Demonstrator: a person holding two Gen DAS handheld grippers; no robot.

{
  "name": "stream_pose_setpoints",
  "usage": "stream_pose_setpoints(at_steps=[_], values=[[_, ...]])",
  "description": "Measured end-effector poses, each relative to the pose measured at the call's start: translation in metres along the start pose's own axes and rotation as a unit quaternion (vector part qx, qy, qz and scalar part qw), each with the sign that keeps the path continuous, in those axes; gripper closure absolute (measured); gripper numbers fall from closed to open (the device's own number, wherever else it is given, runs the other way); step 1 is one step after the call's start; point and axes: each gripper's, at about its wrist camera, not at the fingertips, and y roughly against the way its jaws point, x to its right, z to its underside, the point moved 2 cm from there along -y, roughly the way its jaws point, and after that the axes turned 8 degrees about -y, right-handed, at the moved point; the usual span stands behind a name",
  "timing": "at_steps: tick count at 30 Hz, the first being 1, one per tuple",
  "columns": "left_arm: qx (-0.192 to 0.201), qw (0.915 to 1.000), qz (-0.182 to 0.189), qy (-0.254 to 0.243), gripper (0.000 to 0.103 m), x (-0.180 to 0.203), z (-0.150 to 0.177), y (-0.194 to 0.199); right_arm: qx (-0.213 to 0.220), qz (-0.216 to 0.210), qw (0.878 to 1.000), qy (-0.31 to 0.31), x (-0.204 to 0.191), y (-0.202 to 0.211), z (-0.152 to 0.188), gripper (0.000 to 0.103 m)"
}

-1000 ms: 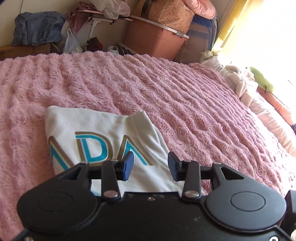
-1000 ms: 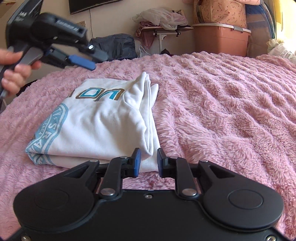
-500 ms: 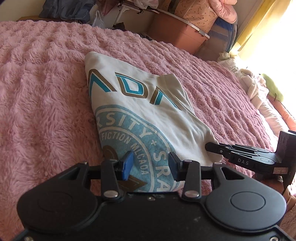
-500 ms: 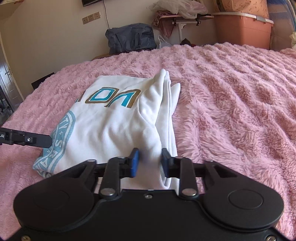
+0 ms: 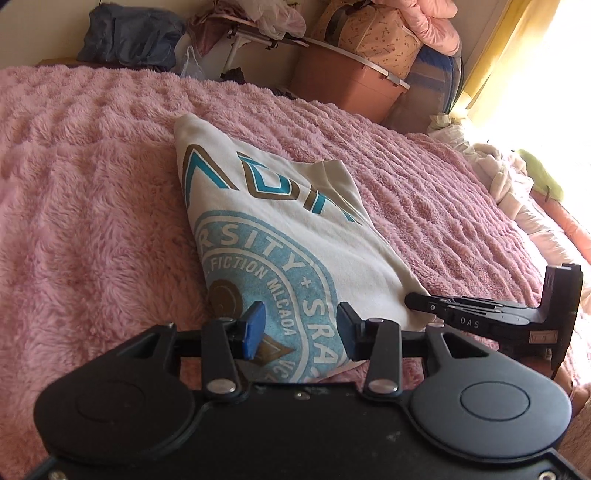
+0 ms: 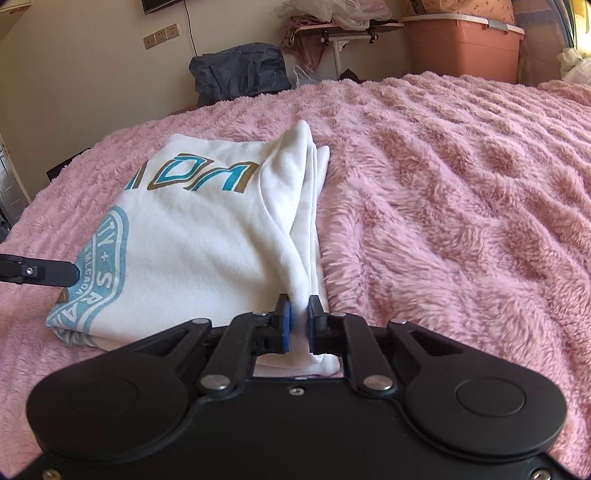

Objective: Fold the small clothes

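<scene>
A folded white shirt (image 5: pixel 280 236) with a blue and gold print lies on the pink fluffy bedspread (image 5: pixel 92 206); it also shows in the right wrist view (image 6: pixel 207 236). My left gripper (image 5: pixel 301 332) is open, its fingers over the shirt's near printed edge. My right gripper (image 6: pixel 298 323) is shut on the shirt's folded right edge. The right gripper also shows in the left wrist view (image 5: pixel 417 301) at the shirt's corner. The left gripper's finger tip (image 6: pixel 70 275) reaches the printed edge in the right wrist view.
A salmon storage bin (image 5: pixel 347 85), a folding table with clothes (image 5: pixel 258 33) and a dark bag (image 5: pixel 129 37) stand past the bed's far edge. Crumpled white bedding (image 5: pixel 509 177) lies at the right side of the bed.
My left gripper has come down low at the shirt's near edge. My right gripper has closed onto the folded right edge of the shirt.
</scene>
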Motion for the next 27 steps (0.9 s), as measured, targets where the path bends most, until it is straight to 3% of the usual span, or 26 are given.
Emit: stream_pose_setpoints(at_steps=[3, 5, 7, 11, 15, 18, 19, 23, 27], values=[[-0.004, 0.9927, -0.080, -0.090, 0.059, 0.019, 0.020, 0.015, 0.005, -0.005, 1.000, -0.011, 0.000, 0.000, -0.001, 0.094], [-0.020, 0.9882, -0.093, -0.120, 0.059, 0.025, 0.033, 0.013, 0.004, -0.007, 1.000, -0.013, 0.000, 0.001, -0.002, 0.094], [-0.036, 0.9866, -0.093, -0.130, 0.059, 0.027, 0.043, 0.006, 0.003, -0.006, 1.000, -0.008, -0.002, 0.001, -0.003, 0.094], [-0.028, 0.9842, -0.117, -0.130, 0.060, 0.026, 0.047, -0.002, 0.001, -0.003, 1.000, -0.007, -0.003, 0.002, -0.004, 0.094], [-0.029, 0.9862, -0.129, -0.100, 0.060, 0.020, 0.045, -0.008, -0.001, -0.002, 1.000, -0.008, -0.003, 0.001, -0.004, 0.094], [-0.038, 0.9837, -0.144, -0.100, 0.076, 0.020, 0.048, -0.016, -0.002, -0.002, 1.000, -0.006, -0.002, 0.000, -0.004, 0.094], [-0.034, 0.9844, -0.141, -0.099, 0.095, 0.023, 0.048, -0.016, -0.003, -0.003, 1.000, -0.007, -0.003, 0.000, -0.004, 0.094], [-0.002, 0.9773, -0.173, -0.122, 0.099, 0.041, 0.046, -0.008, 0.006, 0.002, 1.000, -0.002, -0.006, 0.003, -0.005, 0.094], [-0.029, 0.9724, -0.194, -0.126, 0.100, 0.039, 0.046, -0.019, 0.020, 0.000, 1.000, -0.003, -0.007, 0.014, -0.011, 0.094]])
